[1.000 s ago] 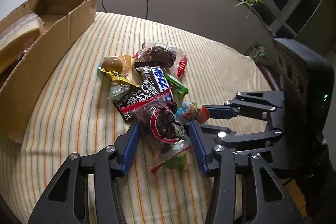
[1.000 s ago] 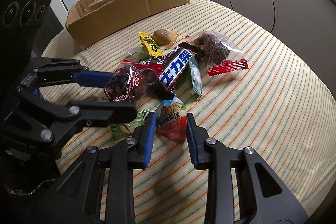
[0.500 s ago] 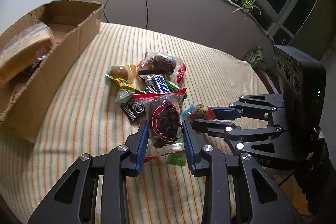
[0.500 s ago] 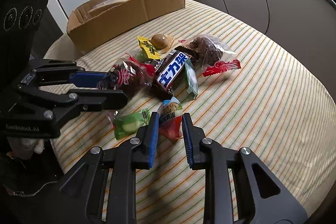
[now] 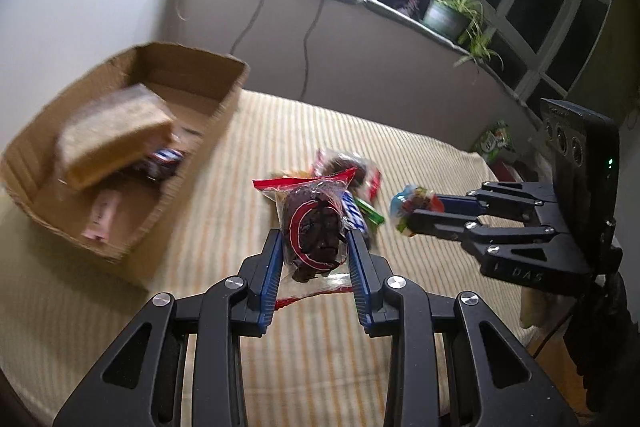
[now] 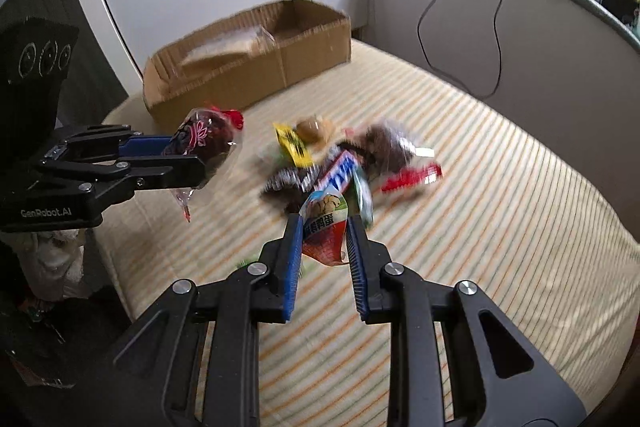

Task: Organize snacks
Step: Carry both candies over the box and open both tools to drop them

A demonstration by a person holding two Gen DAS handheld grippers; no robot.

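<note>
Left wrist view: left gripper [image 5: 314, 247] clamped on clear packet of dark dried fruit [image 5: 314, 227], blue fingers [image 5: 270, 267] pressing both sides, packet lifted off striped surface [image 5: 224, 211]. Cardboard box [image 5: 188, 163] left of and beyond held packet, open top, tan wrapped block [image 5: 112, 135] plus a few small wrappers inside. Snack pile [image 5: 360, 187] just behind held packet, partly hidden by it, blurred. Right gripper [image 5: 412, 213] to the right of pile, pinching small colourful packet [image 5: 414, 203], raised above surface. Potted plant [image 5: 448, 11] on ledge well behind box. Cables [image 5: 308, 39] hanging down wall behind box.

Right wrist view: right gripper [image 6: 324, 239] closed on red-and-white egg snack packet [image 6: 326, 227], fingers [image 6: 292, 259] snug on both edges, packet held clear of surface [image 6: 500, 227]. Snack pile [image 6: 340, 163] just beyond held packet, between it and cardboard box [image 6: 248, 79]: blue-and-white bar, yellow wrapper, clear bag of brown pieces with red strip; details smeared by motion blur. Left gripper [image 6: 200, 157] left of pile, in front of box, gripping dried fruit packet [image 6: 206, 141] in the air. Green wrapper edge [image 6: 244, 262] on surface, mostly hidden behind near finger.
</note>
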